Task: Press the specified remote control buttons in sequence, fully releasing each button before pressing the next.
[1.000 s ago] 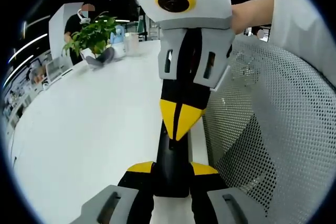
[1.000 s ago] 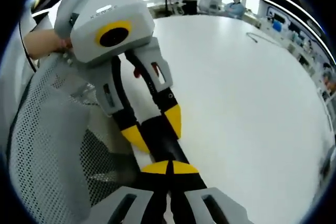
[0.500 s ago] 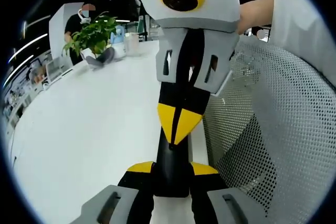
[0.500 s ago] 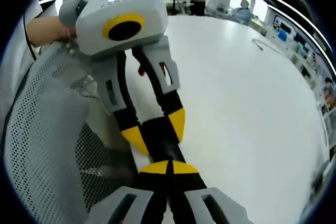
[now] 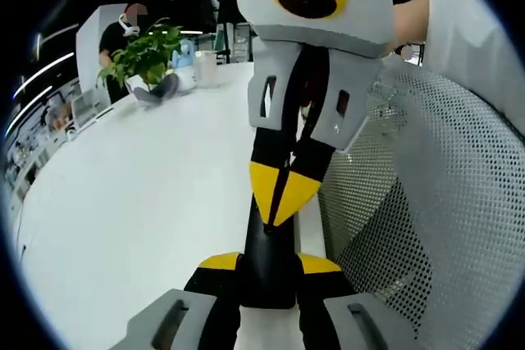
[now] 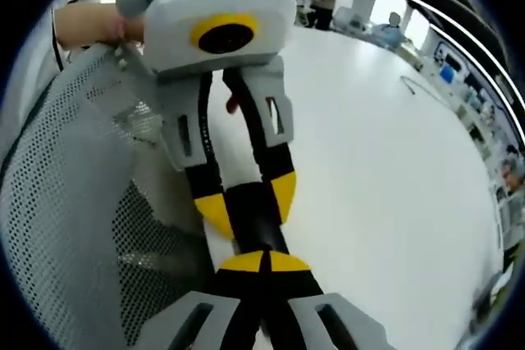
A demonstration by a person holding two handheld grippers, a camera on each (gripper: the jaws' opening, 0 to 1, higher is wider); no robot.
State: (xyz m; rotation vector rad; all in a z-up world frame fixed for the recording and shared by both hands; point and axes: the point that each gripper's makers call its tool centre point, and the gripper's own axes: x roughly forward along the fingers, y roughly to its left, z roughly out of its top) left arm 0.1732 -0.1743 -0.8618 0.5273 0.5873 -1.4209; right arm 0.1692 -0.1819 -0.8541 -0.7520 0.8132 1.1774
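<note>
The left gripper [image 5: 269, 261] is gripping the black remote control [image 5: 267, 272] while the clenched right gripper [image 6: 264, 261] is touching it at 6 o'clock.

Small letters stand on the grey top of the left gripper [image 6: 250, 211], seen in the right gripper view, just above its yellow ring. They look like "XENSE", but they are tiny and a bit blurry, so the word is not sure. No other words, numbers or signs can be read in either view.
</note>
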